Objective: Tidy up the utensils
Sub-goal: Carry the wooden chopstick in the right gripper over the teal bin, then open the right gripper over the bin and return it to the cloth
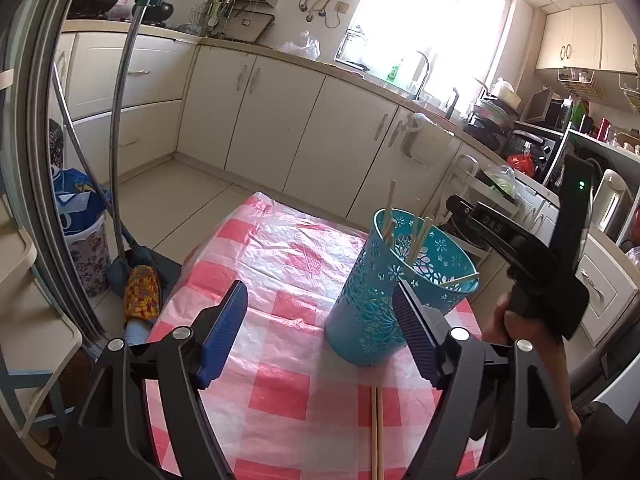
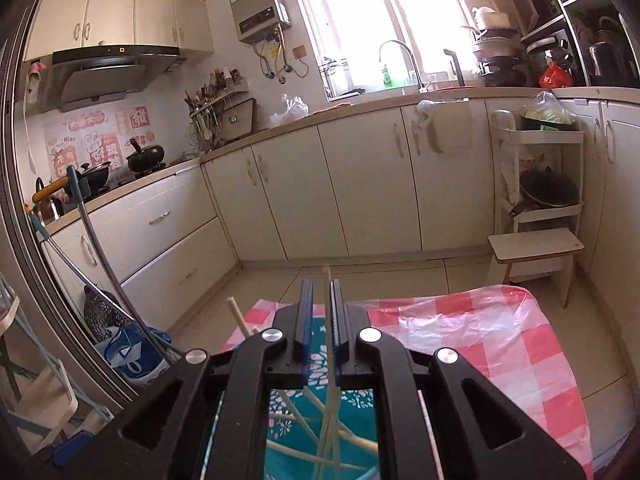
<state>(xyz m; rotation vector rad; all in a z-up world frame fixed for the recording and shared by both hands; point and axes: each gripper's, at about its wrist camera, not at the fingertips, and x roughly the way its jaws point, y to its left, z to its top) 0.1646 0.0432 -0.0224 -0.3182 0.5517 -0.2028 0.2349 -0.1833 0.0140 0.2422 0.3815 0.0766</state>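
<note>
The right gripper (image 2: 320,308), nearly closed, holds a chopstick (image 2: 329,320) above the teal holder (image 2: 288,404).

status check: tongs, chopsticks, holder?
Left tongs open, empty. Right tongs over teal holder, chopstick between them. Two chopsticks left on table. Nothing blocking.
</note>
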